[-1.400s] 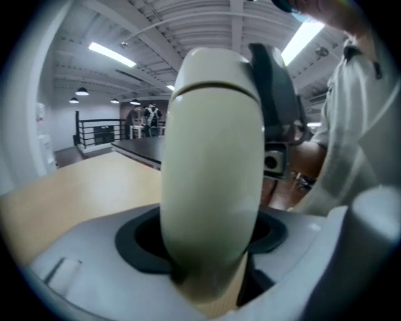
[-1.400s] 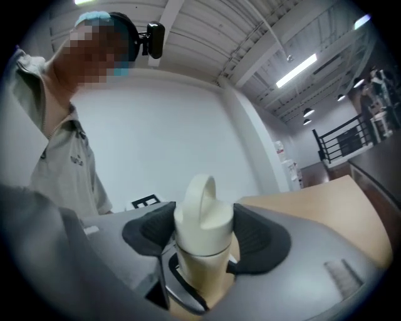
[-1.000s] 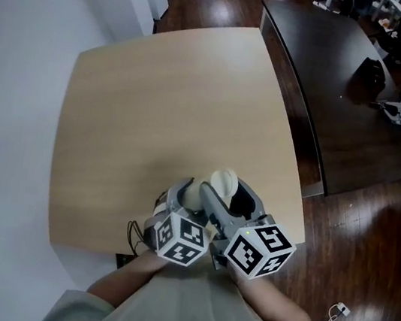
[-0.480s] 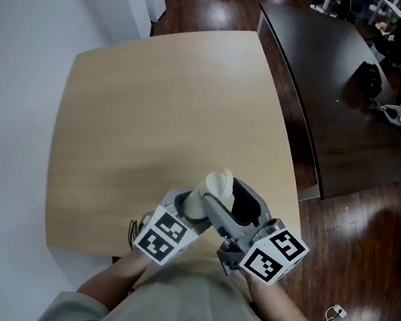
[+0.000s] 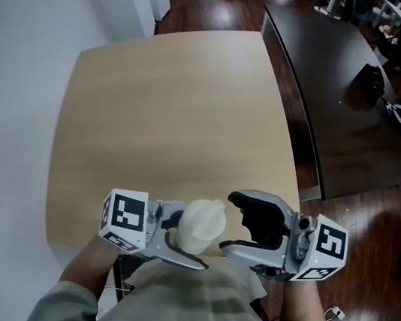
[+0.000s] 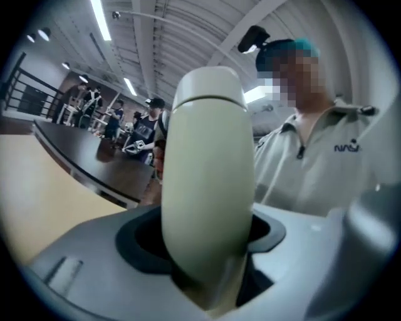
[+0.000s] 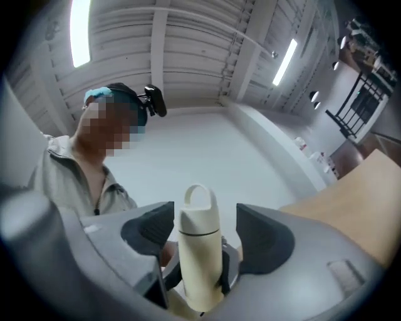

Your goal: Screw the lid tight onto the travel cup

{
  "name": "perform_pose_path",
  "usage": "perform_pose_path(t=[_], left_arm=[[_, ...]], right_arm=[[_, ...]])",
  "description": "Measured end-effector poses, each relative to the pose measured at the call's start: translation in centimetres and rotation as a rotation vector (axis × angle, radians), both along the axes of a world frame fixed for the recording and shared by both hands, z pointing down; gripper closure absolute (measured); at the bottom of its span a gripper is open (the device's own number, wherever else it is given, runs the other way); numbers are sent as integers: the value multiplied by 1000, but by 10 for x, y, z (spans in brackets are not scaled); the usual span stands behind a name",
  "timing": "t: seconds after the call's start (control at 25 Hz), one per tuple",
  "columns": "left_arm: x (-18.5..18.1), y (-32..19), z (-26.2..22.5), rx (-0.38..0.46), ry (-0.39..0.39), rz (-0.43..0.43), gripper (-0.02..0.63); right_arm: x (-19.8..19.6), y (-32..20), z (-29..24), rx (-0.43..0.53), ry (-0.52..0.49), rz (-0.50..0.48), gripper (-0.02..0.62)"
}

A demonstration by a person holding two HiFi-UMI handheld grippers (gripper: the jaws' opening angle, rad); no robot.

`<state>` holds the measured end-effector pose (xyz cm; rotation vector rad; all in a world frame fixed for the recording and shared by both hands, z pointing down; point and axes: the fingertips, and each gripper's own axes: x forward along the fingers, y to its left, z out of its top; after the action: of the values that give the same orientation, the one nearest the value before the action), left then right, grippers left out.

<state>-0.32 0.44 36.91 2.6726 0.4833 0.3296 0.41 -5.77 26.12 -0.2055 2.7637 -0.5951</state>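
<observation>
Now L gripper (image 5: 186, 239) is clamped on the cream travel cup (image 5: 200, 224), round its lower body. Lid (image 7: 196, 205) sits on top w/ loop handle up. Cup is held over the near edge of the table (image 5: 170, 113), close to the person's chest. R gripper (image 5: 240, 223) is just right of it, jaws wide apart, facing the cup, pads clear of it.
</observation>
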Motion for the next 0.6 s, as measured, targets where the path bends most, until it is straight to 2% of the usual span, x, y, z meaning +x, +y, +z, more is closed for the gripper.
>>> perform_pose_path(t=[0.12, 0.28, 0.6], left_arm=[[-1, 16, -11, -28, 28, 92, 285], [3, 29, -12, -42, 18, 164, 285], [5, 42, -3, -53, -21, 236, 285]], right_arm=[[-9, 13, -13, 48, 4, -97, 285], [-16, 29, -19, 102, 18, -199, 284], [-26, 38, -9, 108, 53, -226, 287]])
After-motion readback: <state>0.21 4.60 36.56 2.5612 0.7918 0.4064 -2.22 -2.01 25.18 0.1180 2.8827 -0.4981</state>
